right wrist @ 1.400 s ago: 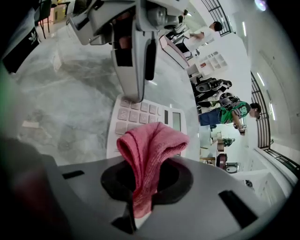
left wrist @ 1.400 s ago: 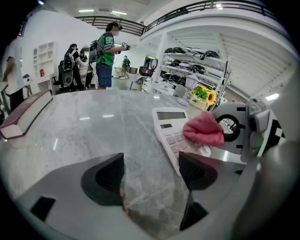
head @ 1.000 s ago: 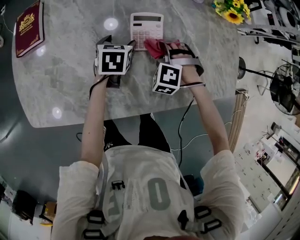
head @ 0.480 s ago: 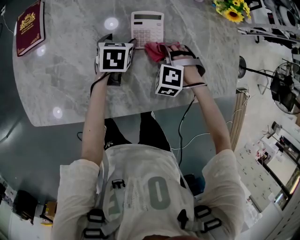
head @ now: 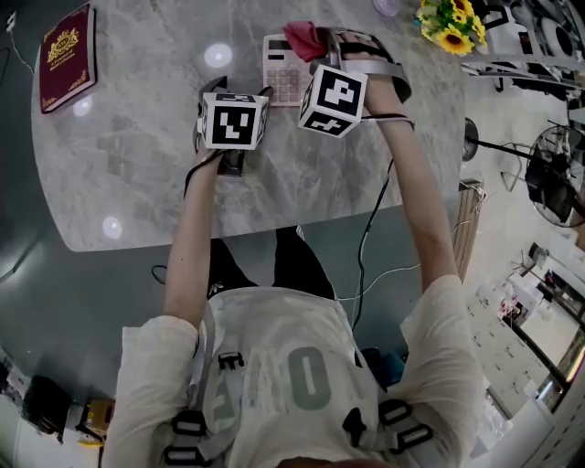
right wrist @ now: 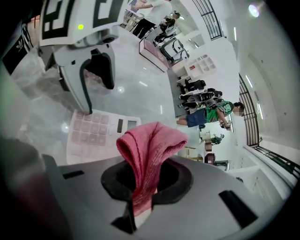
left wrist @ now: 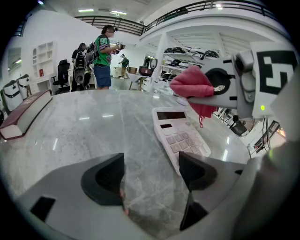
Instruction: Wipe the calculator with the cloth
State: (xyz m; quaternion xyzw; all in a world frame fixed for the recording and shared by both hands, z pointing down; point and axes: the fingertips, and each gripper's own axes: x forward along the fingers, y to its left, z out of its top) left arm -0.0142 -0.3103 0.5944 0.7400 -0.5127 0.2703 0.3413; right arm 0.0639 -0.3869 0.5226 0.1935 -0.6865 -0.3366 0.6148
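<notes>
A pale pink calculator [head: 281,66] lies flat on the grey marble table [head: 137,146]; it also shows in the left gripper view [left wrist: 179,136] and the right gripper view [right wrist: 93,133]. My right gripper [head: 315,41] is shut on a folded red cloth [head: 302,37], held up above the calculator's far right part; the cloth bulges out of the jaws [right wrist: 149,152] and hangs in the air [left wrist: 194,89]. My left gripper [head: 236,87] is open with nothing in it, low over the table just left of the calculator's near edge [left wrist: 152,176].
A dark red book [head: 66,57] lies at the table's far left [left wrist: 23,117]. Yellow flowers [head: 448,23] stand at the far right corner. The table's near edge runs below my hands. People stand far behind the table [left wrist: 103,56].
My right gripper has lifted the cloth off the calculator's right side and carried it up and farther away. The left gripper has stayed beside the calculator.
</notes>
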